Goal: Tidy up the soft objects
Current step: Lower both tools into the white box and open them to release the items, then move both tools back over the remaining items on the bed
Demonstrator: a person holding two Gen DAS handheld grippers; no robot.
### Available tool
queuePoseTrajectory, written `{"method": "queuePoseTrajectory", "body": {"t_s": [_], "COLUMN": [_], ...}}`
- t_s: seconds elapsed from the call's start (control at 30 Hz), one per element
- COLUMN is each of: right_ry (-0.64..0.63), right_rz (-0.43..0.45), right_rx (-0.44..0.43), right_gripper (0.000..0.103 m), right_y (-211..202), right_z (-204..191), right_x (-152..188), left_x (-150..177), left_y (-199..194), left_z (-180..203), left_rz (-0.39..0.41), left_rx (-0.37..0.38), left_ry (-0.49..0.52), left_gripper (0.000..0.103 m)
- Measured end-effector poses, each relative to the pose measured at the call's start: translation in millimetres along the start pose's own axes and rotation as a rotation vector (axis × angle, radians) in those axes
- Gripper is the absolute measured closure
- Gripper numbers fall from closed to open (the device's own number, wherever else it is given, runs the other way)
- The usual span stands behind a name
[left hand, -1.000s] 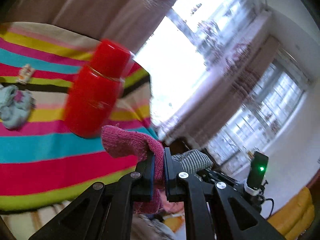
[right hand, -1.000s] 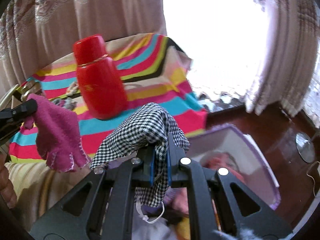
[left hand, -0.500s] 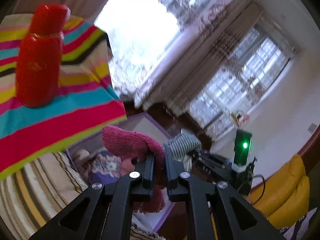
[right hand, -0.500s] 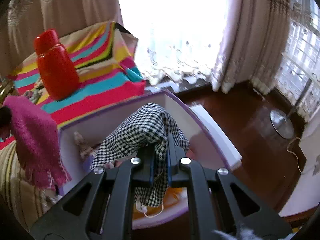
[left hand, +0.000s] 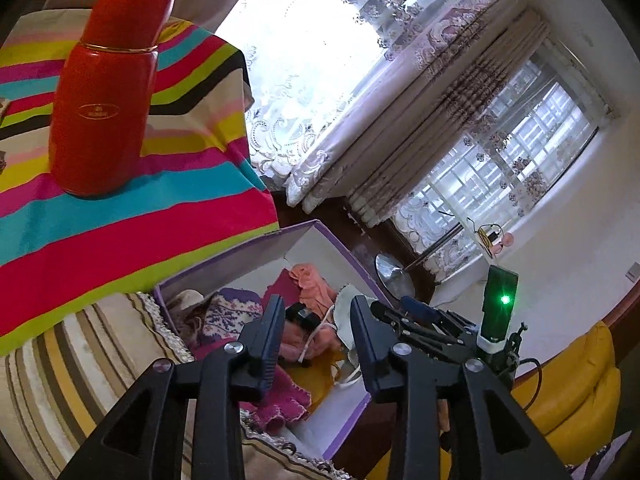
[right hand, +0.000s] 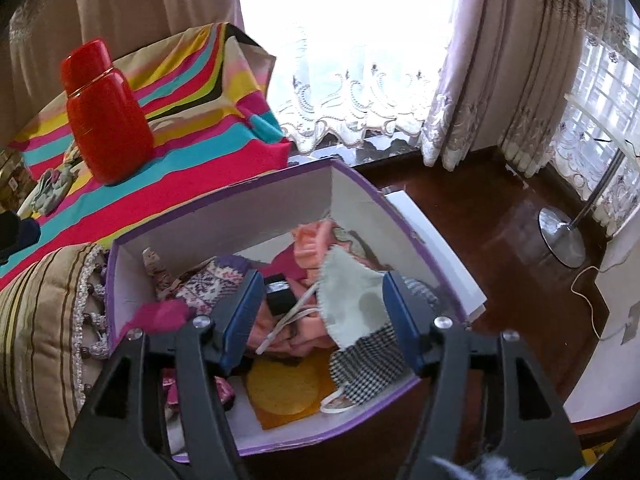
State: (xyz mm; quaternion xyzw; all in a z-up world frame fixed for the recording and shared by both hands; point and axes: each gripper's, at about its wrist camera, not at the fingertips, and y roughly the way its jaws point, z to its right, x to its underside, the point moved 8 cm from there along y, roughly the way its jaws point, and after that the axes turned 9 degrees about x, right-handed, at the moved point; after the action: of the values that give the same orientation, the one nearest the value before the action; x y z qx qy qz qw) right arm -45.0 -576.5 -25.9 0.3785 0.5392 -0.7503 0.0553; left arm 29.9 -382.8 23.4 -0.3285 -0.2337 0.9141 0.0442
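Note:
Both grippers hang over a purple-rimmed white box point(left hand: 256, 246) point(right hand: 224, 200) of soft items. My left gripper point(left hand: 316, 314) has its jaws opening with nothing pressed between them. The pink knit cloth point(left hand: 280, 398) point(right hand: 160, 314) lies loose at the box's near edge. My right gripper point(right hand: 324, 294) also has its jaws opening. The black-and-white checked face mask point(right hand: 370, 354) lies under them in the box, pale lining up, free of the pads. The right gripper's body point(left hand: 424, 322) shows at the right of the left wrist view.
A red flask point(left hand: 104, 92) point(right hand: 106, 116) stands on a bright striped cloth point(left hand: 120, 232) beside the box. A beige striped cushion point(right hand: 40, 320) borders the box's left side. The dark wooden floor holds a lamp base point(right hand: 560, 236). A yellow seat point(left hand: 568, 380) is at the right.
Both grippers swung from the striped cloth to above the box and parted their jaws. The pink cloth and the checked mask dropped out of them into the box.

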Motion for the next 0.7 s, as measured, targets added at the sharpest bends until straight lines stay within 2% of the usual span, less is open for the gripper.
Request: {"method": "queuePoseTrajectory", "body": {"t_s": [0.37, 0.7], "right_ry": [-0.062, -0.175], "right_rz": [0.032, 0.074], "right_rx": [-0.078, -0.187], "right_gripper": [0.037, 0.037], "right_y": [-13.8, -28.8], "right_z": [-50.1, -130.9], "right_x": [-14.9, -36.9], "left_x": [-26.1, -51.7], "left_y": [-39.7, -89.3], "left_z": [-32.1, -83.7], "left_rz": [0.095, 0.165], "left_rx": [-0.088, -0.200], "left_ry": [-0.017, -0.034], "left_gripper": [0.067, 0.066]}}
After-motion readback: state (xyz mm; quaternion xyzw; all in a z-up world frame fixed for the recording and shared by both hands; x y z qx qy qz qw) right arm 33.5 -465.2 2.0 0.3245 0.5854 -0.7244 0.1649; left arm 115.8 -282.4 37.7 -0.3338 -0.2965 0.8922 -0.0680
